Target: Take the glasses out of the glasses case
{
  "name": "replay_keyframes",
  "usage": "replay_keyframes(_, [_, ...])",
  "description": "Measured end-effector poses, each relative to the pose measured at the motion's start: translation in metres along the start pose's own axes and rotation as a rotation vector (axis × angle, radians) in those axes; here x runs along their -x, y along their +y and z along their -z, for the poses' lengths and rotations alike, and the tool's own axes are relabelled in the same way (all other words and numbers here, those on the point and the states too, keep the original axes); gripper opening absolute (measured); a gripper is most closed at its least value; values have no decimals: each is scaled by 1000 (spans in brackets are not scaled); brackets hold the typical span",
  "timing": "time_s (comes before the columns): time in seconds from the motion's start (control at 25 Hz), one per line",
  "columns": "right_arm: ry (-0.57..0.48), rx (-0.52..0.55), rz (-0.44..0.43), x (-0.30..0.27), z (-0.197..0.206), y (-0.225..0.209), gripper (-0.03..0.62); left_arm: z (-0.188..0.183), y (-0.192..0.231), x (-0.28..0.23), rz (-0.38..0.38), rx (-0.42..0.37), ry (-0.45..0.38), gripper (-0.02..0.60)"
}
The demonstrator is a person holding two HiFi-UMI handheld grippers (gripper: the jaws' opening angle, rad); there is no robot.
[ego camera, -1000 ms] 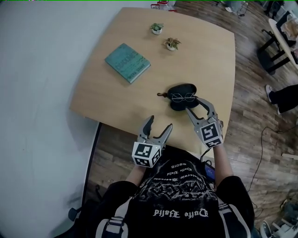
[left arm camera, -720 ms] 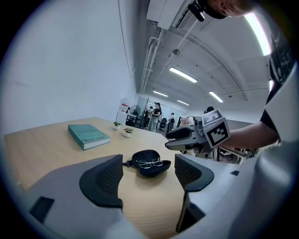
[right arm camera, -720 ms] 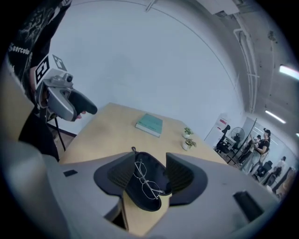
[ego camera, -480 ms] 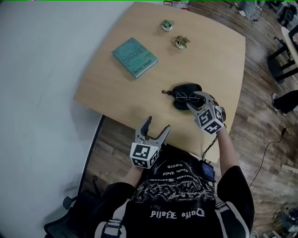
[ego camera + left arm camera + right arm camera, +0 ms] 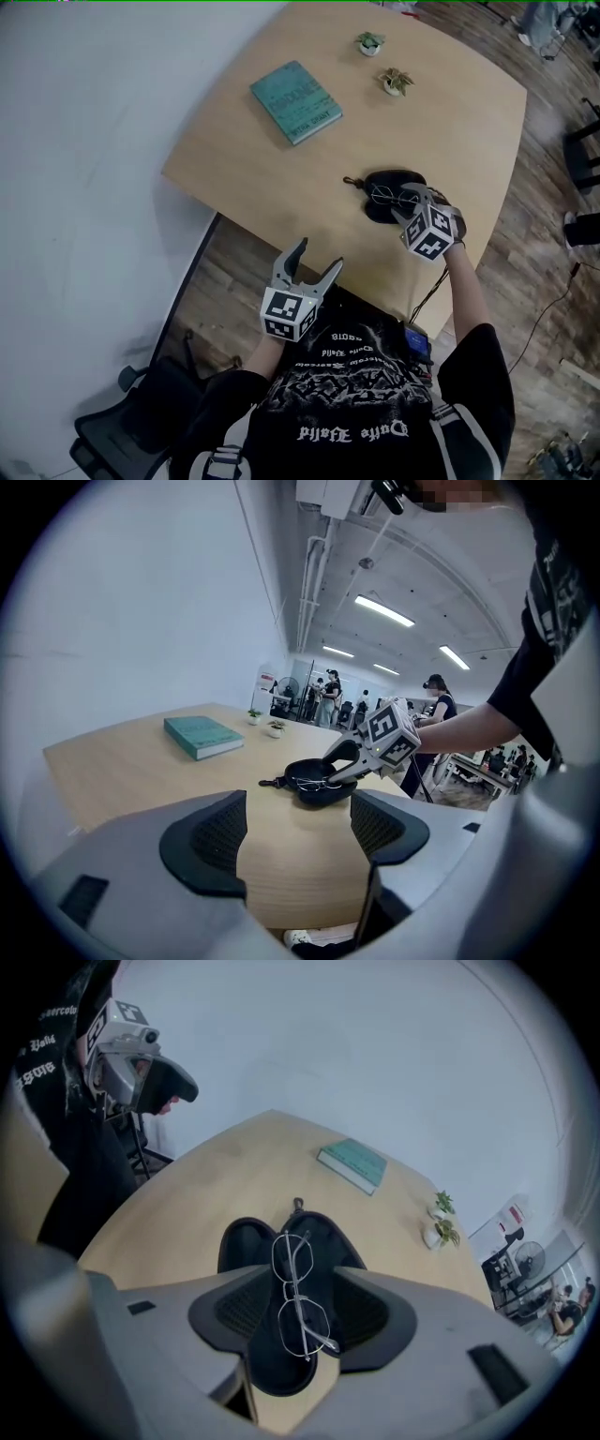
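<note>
An open black glasses case [image 5: 382,180] lies near the right front of the wooden table [image 5: 281,178], with thin wire-framed glasses [image 5: 386,194] resting in it. My right gripper [image 5: 406,200] points steeply down over the case. In the right gripper view its jaws stand open on either side of the glasses [image 5: 298,1297], which lie across the case [image 5: 246,1241]; the pads do not press on them. My left gripper [image 5: 317,256] hangs open and empty at the table's front edge, left of the case. It looks toward the case [image 5: 314,785] and the right gripper [image 5: 349,761].
A teal book [image 5: 295,101] lies mid-table at the back left. Two small potted plants [image 5: 371,42] [image 5: 397,82] stand at the far edge. A dark chair [image 5: 122,431] sits on the floor at the lower left. People are at desks far behind.
My right gripper has come down and rolled, so its jaws now straddle the glasses in the case. The left gripper stays by the table's front edge.
</note>
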State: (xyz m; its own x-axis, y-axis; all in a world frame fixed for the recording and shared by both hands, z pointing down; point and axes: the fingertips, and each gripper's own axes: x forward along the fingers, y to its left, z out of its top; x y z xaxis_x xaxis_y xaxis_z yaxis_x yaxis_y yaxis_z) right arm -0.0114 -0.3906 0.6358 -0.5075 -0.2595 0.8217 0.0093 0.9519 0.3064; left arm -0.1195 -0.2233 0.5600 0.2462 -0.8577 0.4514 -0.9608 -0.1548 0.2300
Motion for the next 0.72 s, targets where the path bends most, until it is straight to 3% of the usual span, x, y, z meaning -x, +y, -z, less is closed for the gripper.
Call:
replay_keyframes(0.36, [60,83,-93,-27,12,8,218,16,13,1,-56,55,45,356])
replay_keyframes(0.72, [73,-7,-206,-39,21,15,196,23,13,-5,-57,81,68,356])
